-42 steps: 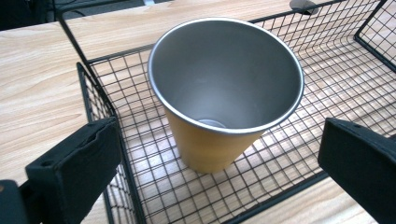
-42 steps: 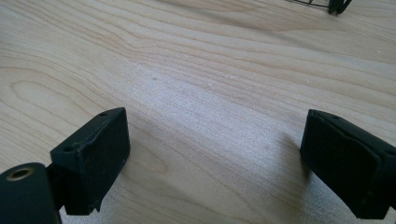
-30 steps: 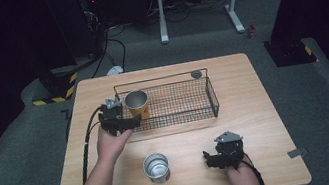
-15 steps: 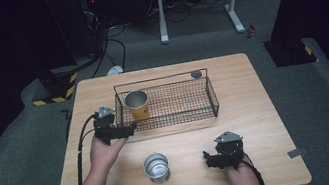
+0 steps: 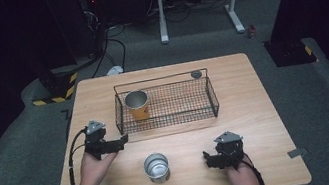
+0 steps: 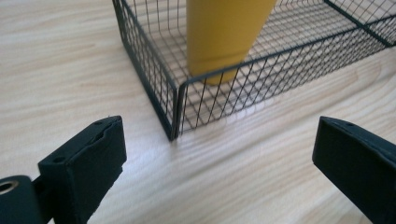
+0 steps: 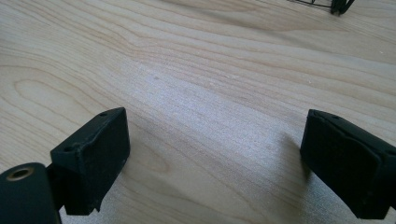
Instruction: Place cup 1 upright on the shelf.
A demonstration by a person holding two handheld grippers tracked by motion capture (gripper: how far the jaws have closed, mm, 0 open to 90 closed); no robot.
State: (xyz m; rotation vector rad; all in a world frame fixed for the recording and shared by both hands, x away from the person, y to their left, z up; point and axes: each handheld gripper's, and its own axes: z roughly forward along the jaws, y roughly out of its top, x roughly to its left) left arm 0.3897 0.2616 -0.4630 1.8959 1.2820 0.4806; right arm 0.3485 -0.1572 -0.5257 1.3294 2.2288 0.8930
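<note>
Yellow cup's (image 6: 227,35) rim beyond the left gripper view's top edge.

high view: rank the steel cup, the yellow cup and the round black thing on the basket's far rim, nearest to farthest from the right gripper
From the right gripper, at the table's near right:
1. Steel cup, on the bare table just to its left, between the two grippers.
2. Yellow cup, upright in the left end of the wire basket.
3. Round black thing, on the basket's far rim, toward its right end.

Shiny metal cup (image 5: 157,167), black wire basket (image 5: 164,105)
</note>
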